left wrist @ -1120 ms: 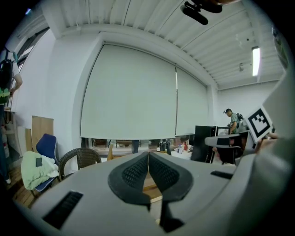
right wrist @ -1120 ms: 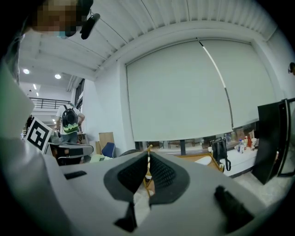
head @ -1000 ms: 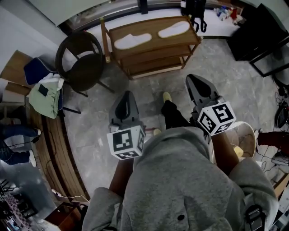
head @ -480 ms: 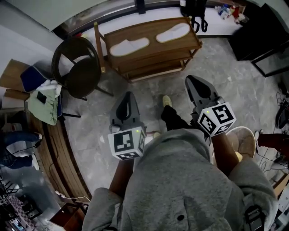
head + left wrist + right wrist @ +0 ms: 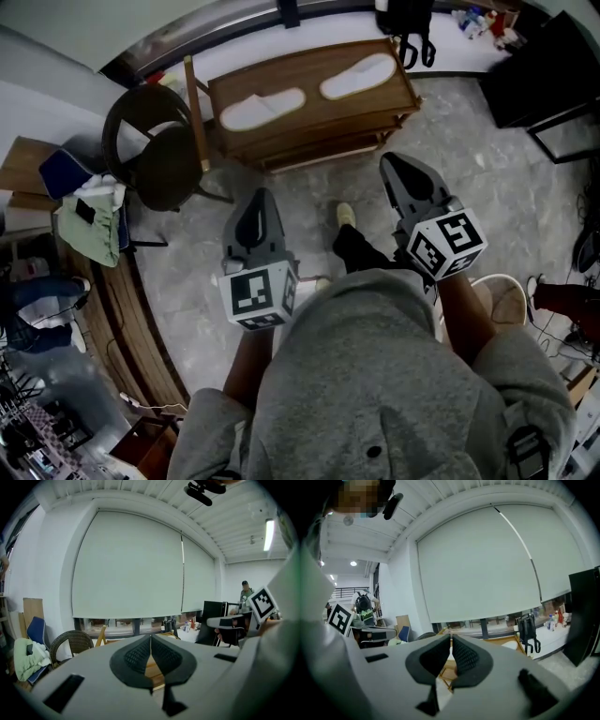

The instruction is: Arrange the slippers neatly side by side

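Note:
Two white slippers lie apart on top of a wooden shelf (image 5: 309, 117): the left slipper (image 5: 261, 108) and the right slipper (image 5: 358, 77), each angled up to the right. My left gripper (image 5: 262, 194) is shut and empty, held over the floor short of the shelf. My right gripper (image 5: 387, 161) is also shut with nothing in it, its tip close to the shelf's right front corner. In the left gripper view the pads (image 5: 136, 657) meet at the tip, with shelf wood behind. In the right gripper view the pads (image 5: 464, 656) touch at the tip.
A dark wicker chair (image 5: 159, 150) stands left of the shelf, with green clothes (image 5: 89, 211) on a blue seat beyond it. A black bag (image 5: 405, 23) hangs behind the shelf. A black cabinet (image 5: 534, 66) is at the right, a pale round bin (image 5: 502, 295) by my right arm.
The shelf with the slippers has drawn nearer in the head view as both grippers moved forward toward it. Both stay shut and empty.

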Demonstrator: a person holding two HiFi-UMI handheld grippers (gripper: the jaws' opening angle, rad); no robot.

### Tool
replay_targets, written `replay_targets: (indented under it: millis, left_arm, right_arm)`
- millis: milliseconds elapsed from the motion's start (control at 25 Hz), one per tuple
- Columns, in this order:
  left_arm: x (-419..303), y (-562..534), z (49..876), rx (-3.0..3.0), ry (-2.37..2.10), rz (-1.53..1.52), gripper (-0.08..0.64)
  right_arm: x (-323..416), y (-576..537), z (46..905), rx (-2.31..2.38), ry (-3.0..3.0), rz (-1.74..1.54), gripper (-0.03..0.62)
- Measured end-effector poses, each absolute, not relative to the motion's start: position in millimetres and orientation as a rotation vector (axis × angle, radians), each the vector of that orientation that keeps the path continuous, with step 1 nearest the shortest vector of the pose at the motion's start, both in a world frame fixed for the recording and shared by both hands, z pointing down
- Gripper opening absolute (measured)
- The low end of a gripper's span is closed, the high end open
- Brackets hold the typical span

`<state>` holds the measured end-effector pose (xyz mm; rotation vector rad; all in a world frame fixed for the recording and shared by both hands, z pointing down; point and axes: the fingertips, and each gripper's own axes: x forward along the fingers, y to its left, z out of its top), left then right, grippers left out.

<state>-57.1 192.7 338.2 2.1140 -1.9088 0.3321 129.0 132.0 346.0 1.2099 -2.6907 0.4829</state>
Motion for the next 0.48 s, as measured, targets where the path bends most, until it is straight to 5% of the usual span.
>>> replay_targets:
  millis: [480]
  left_arm:
    - [-44.5, 132.4, 331.7, 2.079, -1.953, 0.396, 0.018]
  right_arm:
    - [137.7, 61.7, 347.1, 1.146, -2.725, 0.542, 0.031]
